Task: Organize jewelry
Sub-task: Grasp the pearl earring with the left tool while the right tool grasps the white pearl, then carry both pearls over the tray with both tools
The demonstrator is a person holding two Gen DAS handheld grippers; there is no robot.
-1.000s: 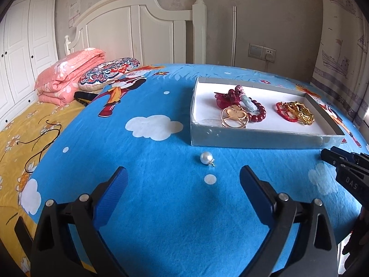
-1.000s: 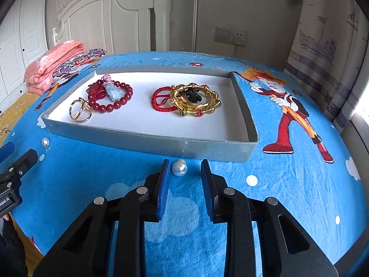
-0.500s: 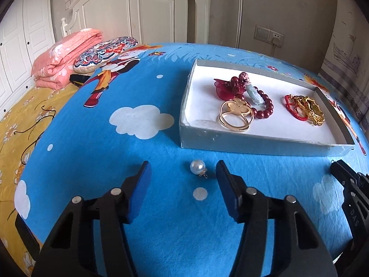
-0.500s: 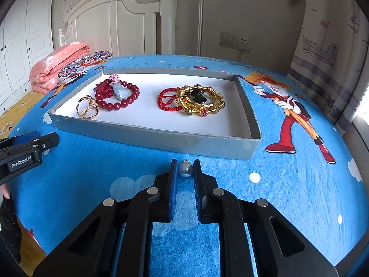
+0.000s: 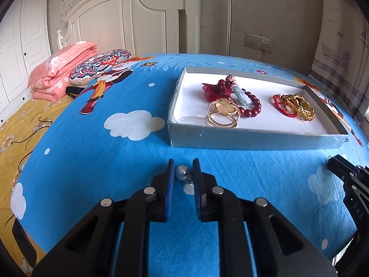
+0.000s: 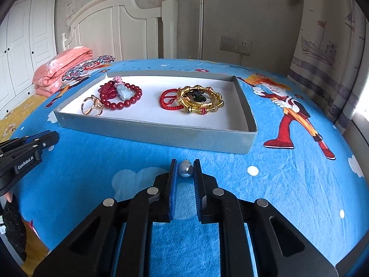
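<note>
Left gripper point(image 5: 183, 173) at a pearl earring point(image 5: 181, 173)
Its blue pads flank the pearl (contact unclear) on the bedsheet point(image 5: 115, 161), near the grey tray point(image 5: 253, 139).

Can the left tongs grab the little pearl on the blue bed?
Probably yes. The pearl earring lies between the fingers of the left tongs, which have nearly closed around it. Nothing blocks it, and the gray tray sits farther back.

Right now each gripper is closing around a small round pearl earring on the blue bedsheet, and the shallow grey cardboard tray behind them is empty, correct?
Not empty. The right wrist view shows the shallow grey cardboard tray holding a dark red bead bracelet, a gold ring and a gold bangle. The rest stands: each gripper brackets a pearl earring.
</note>
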